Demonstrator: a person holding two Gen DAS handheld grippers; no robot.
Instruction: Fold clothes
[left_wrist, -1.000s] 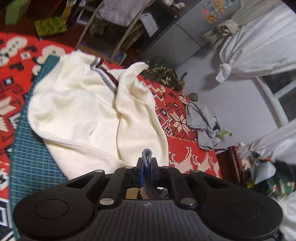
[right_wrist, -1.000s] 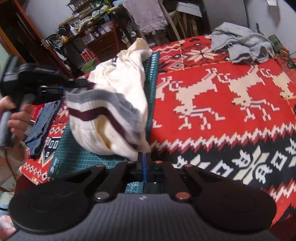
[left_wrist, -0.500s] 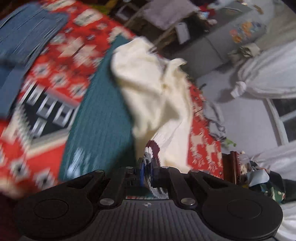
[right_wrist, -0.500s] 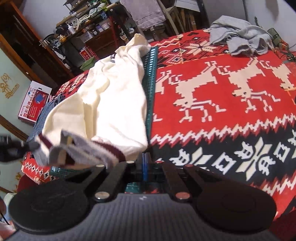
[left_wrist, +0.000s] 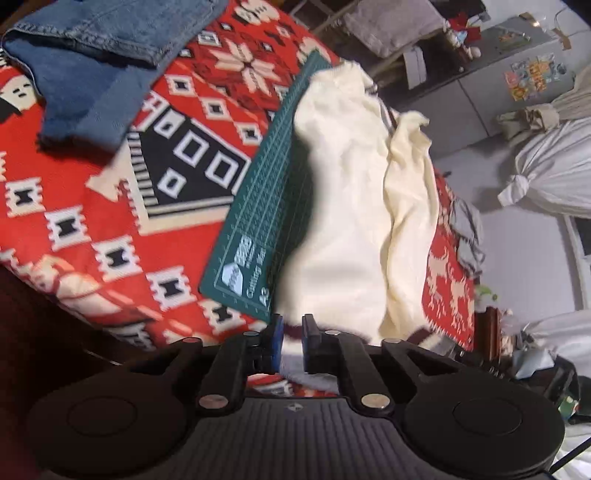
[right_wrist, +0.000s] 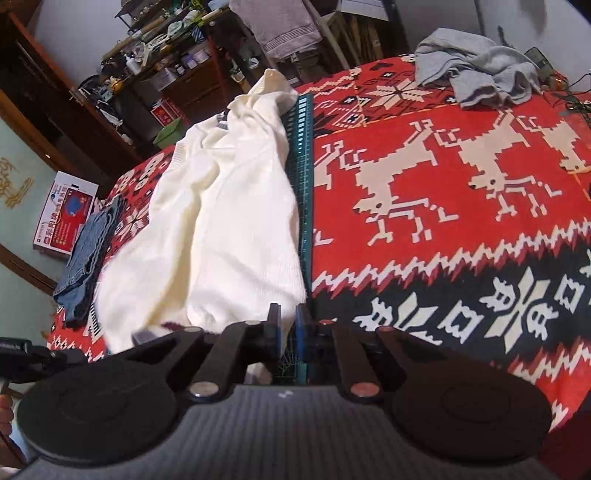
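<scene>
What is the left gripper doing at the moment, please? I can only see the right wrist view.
Observer: The left gripper has its jaws apart, with the striped hem of the cream sweater lying between them.
Operator: Thank you. Is the sweater's left edge on the cutting mat?
Observer: Yes. A bare strip of the green cutting mat shows between the sweater and the patterned blanket.
Operator: And are the jeans clear of the mat?
Observer: Yes. The jeans lie on the blanket, apart from the mat's far corner.
</scene>
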